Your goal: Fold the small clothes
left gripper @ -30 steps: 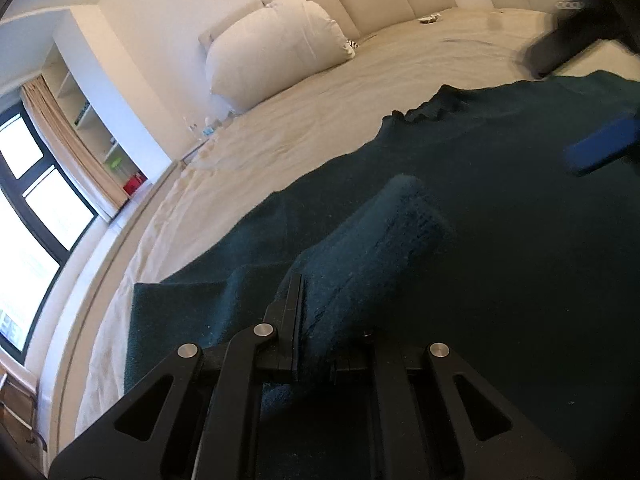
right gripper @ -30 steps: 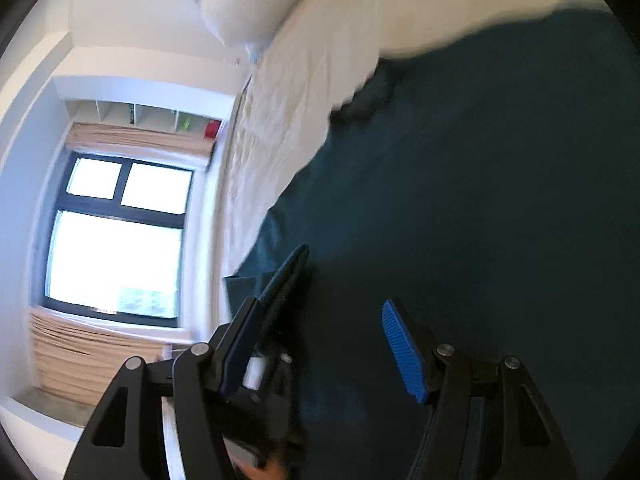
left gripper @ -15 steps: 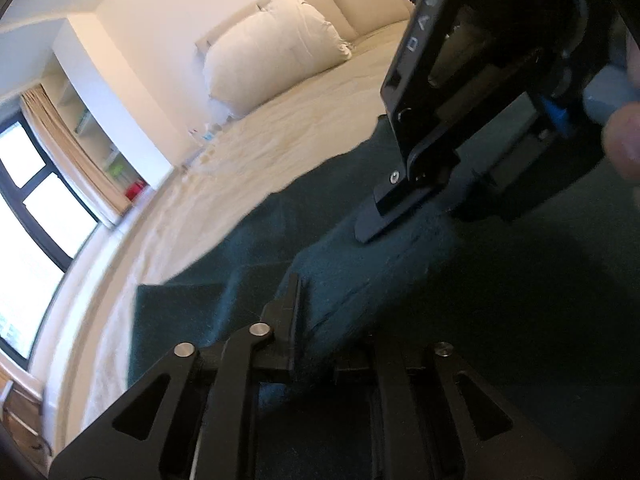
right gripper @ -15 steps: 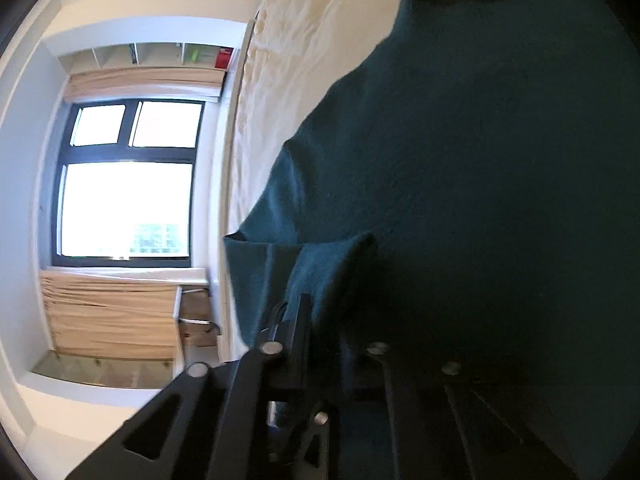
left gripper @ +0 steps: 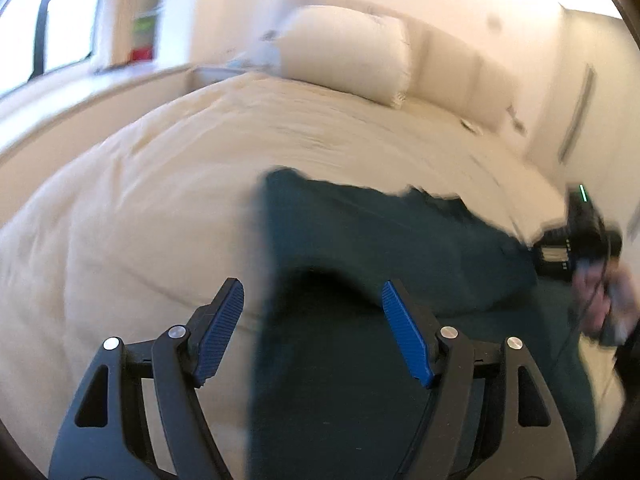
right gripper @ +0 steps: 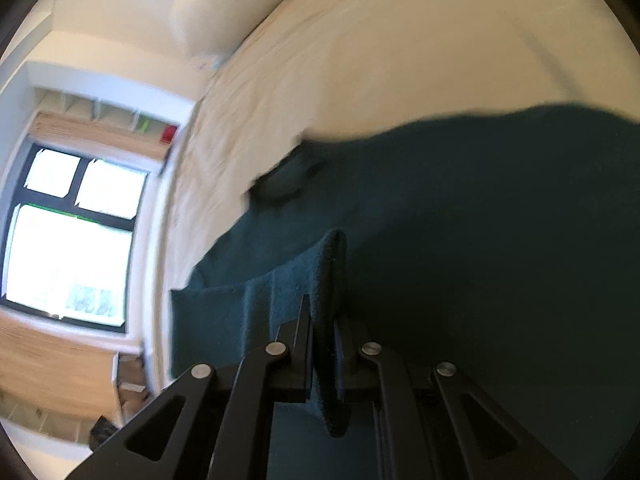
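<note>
A dark green knit garment [left gripper: 360,248] lies spread on the cream bed [left gripper: 160,184]. My left gripper [left gripper: 312,320] is open and empty, hovering over the garment's left edge; its blue pads [left gripper: 404,332] stand wide apart. In the right wrist view my right gripper [right gripper: 322,344] is shut on a raised fold of the green garment [right gripper: 480,240], pinched between its black jaws. The right gripper also shows blurred at the far right of the left wrist view [left gripper: 588,232], held by a hand.
A large white pillow [left gripper: 344,52] and the cushioned headboard [left gripper: 472,84] lie at the head of the bed. A window [right gripper: 68,240] and shelves [right gripper: 120,120] are to the left. Bare bedsheet [right gripper: 400,60] stretches beyond the garment.
My left gripper let go of the garment fold, opened, and swung away to the left. My right gripper closed on the fold and now holds it lifted.
</note>
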The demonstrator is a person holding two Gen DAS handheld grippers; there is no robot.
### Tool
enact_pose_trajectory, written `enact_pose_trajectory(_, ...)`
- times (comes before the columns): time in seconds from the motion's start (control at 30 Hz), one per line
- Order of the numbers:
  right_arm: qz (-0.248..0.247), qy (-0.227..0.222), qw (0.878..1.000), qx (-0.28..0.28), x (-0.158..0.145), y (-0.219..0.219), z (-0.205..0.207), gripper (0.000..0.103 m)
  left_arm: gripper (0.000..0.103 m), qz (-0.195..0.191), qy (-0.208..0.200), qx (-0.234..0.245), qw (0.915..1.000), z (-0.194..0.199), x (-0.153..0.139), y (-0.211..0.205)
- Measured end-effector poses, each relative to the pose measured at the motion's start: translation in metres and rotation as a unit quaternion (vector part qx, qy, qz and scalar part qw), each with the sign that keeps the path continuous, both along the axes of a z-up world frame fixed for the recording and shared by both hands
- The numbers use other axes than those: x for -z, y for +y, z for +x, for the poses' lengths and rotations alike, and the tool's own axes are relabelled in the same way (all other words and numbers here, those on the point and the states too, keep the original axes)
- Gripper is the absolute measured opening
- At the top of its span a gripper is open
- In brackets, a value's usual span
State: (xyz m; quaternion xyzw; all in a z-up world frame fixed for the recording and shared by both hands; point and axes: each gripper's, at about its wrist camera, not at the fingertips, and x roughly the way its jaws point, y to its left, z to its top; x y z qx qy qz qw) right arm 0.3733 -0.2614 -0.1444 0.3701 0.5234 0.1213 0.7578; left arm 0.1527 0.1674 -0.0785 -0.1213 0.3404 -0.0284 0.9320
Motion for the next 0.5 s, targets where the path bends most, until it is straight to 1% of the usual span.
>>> enact_pose_trajectory(0.1, -0.013, 0.002, 1.0, 0.019, 0.003, -0.017, -0.002, 0.009, 0.071, -0.036, 0.006, -0.046, 0.9982, 0.005, 0.001, 0.032)
enact_pose_trajectory(0.2, -0.027, 0.003, 0.999, 0.02, 0.004, -0.021, -0.004, 0.009, 0.07, -0.066, 0.012, -0.066, 0.9956, 0.011, -0.001, 0.052)
enact_pose_trajectory(0.27, -0.034, 0.006, 0.999, 0.018, 0.003, -0.026, -0.007, 0.009, 0.07, -0.075, 0.007, -0.073, 0.9945, 0.014, -0.006, 0.06)
enact_pose_trajectory(0.33, -0.039, 0.009, 0.999, 0.017, 0.01, -0.038, -0.012, 0.009, 0.07, -0.081, 0.002, -0.071, 0.9941, 0.019, -0.012, 0.062)
enact_pose_trajectory(0.37, -0.041, 0.012, 0.999, 0.017, 0.011, -0.039, -0.014, 0.009, 0.07, -0.082, 0.003, -0.064, 0.9946, 0.024, -0.015, 0.06)
enact_pose_trajectory(0.4, -0.043, 0.012, 0.999, 0.018, 0.012, -0.039, -0.016, 0.009, 0.066, -0.081, 0.003, -0.054, 0.9953, 0.03, -0.018, 0.057)
enact_pose_trajectory(0.43, -0.044, 0.011, 0.999, 0.018, 0.011, -0.039, -0.017, 0.009, 0.065, -0.079, 0.001, -0.045, 0.9959, 0.038, -0.02, 0.053)
enact_pose_trajectory(0.5, -0.048, 0.008, 0.999, 0.016, 0.01, -0.038, -0.022, 0.009, 0.064, -0.072, 0.004, -0.027, 0.997, 0.056, -0.021, 0.041)
